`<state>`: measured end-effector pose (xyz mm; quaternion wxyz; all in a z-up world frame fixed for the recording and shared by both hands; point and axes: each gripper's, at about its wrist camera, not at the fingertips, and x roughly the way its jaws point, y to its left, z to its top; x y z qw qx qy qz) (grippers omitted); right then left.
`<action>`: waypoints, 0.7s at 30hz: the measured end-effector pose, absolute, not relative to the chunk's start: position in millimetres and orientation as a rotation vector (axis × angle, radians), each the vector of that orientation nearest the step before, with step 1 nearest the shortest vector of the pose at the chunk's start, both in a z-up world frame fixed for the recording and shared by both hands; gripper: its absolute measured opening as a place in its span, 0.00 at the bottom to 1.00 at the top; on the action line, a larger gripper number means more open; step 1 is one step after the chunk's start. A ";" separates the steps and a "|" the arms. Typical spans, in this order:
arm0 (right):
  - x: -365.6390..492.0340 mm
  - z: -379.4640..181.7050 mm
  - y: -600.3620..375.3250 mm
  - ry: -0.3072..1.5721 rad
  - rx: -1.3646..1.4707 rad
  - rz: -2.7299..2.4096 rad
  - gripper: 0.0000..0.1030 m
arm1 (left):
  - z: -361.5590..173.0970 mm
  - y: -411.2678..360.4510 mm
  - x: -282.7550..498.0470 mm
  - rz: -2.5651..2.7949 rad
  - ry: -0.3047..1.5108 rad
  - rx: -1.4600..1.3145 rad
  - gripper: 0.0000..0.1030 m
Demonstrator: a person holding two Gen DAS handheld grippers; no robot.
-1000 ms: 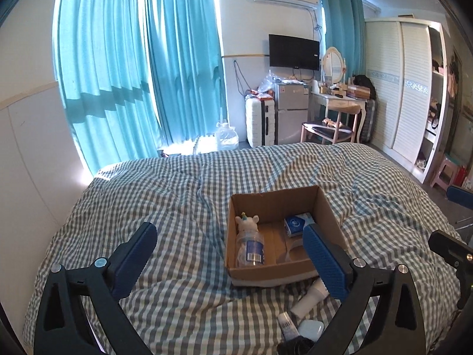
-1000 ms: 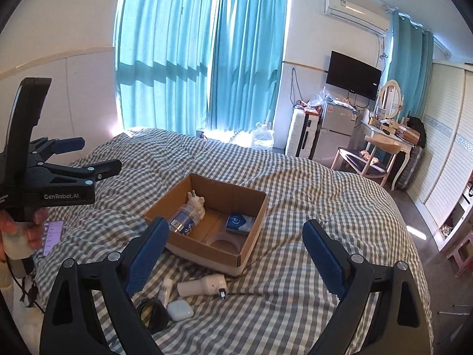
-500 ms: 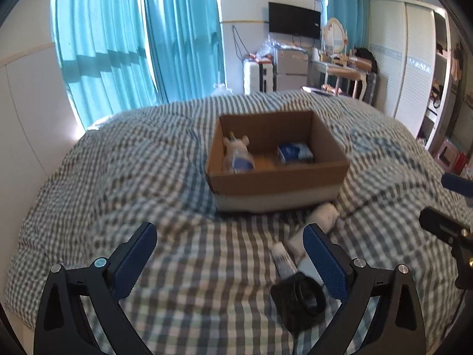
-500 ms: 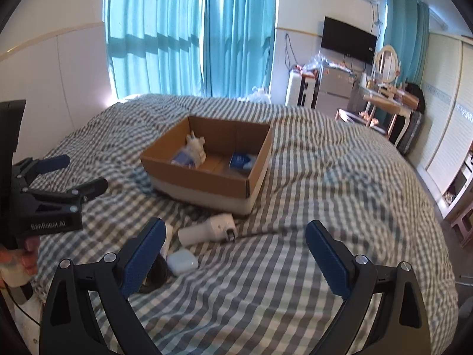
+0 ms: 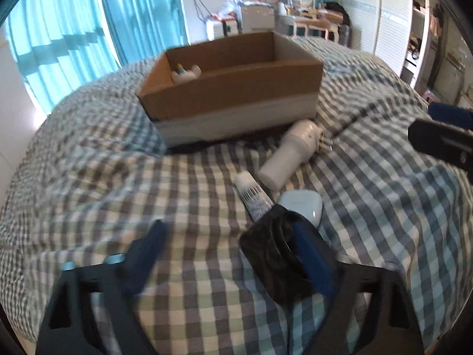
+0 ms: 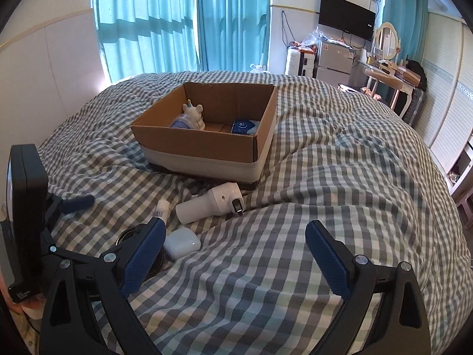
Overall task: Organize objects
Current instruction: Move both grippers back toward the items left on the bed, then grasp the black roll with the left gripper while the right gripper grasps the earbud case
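On the checked bedspread stands an open cardboard box [image 5: 230,88] holding a unicorn-capped bottle [image 6: 190,117] and a blue packet [image 6: 244,125]. In front of it lie a white handheld device [image 5: 289,153], a white tube [image 5: 254,195], a white earbud case [image 5: 301,204] and a black round object [image 5: 275,254]. My left gripper [image 5: 227,230] is low over the bed with its jaws closing. The black object sits between them against the right finger, and the left finger is clear of it. My right gripper [image 6: 235,230] is open with nothing in it, just right of the earbud case [image 6: 181,242].
The bed [image 6: 340,177] drops off at the right toward a white wardrobe [image 6: 452,112]. Blue curtains [image 6: 183,23] hang behind the bed. A dressing table [image 6: 390,80] and a small fridge [image 6: 334,59] stand at the far wall.
Both grippers have sunk toward the bed and tilted down. The left one has come in over the black round object and its jaws have narrowed. The right jaws stay wide.
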<state>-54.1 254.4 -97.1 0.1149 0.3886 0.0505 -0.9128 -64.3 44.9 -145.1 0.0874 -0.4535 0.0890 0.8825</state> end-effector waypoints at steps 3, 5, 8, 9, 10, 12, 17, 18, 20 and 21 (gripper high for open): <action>-54.9 -101.3 253.8 0.135 1.148 -2.673 0.93 | -154.8 48.5 -67.9 2.575 0.265 -1.391 0.35; -55.5 -104.0 252.9 0.136 1.154 -2.670 0.93 | -160.4 52.8 -68.3 2.554 0.297 -1.415 0.15; -56.8 -108.3 251.6 0.130 1.164 -2.660 0.93 | -154.7 52.9 -65.6 2.564 0.299 -1.388 0.10; -57.1 -109.4 251.0 0.128 1.164 -2.656 0.93 | -150.5 50.6 -63.6 2.574 0.288 -1.372 0.09; -57.2 -110.5 250.4 0.129 1.160 -2.651 0.93 | -143.9 48.0 -61.6 2.590 0.281 -1.355 0.09; -57.6 -113.1 248.2 0.132 1.158 -2.642 0.93 | -129.7 41.1 -58.7 2.633 0.282 -1.317 0.09; -61.1 -122.9 235.4 0.161 1.148 -2.598 0.93 | -95.5 12.0 -60.9 2.764 0.268 -1.232 0.09; -62.6 -125.8 231.0 0.176 1.149 -2.585 0.93 | -91.7 7.1 -62.5 2.787 0.268 -1.223 0.09; -67.0 -132.6 221.1 0.216 1.162 -2.557 0.93 | -84.0 -7.2 -66.0 2.833 0.256 -1.213 0.09; -69.6 -136.6 216.1 0.238 1.170 -2.538 0.93 | -81.6 -12.6 -68.4 2.847 0.248 -1.214 0.09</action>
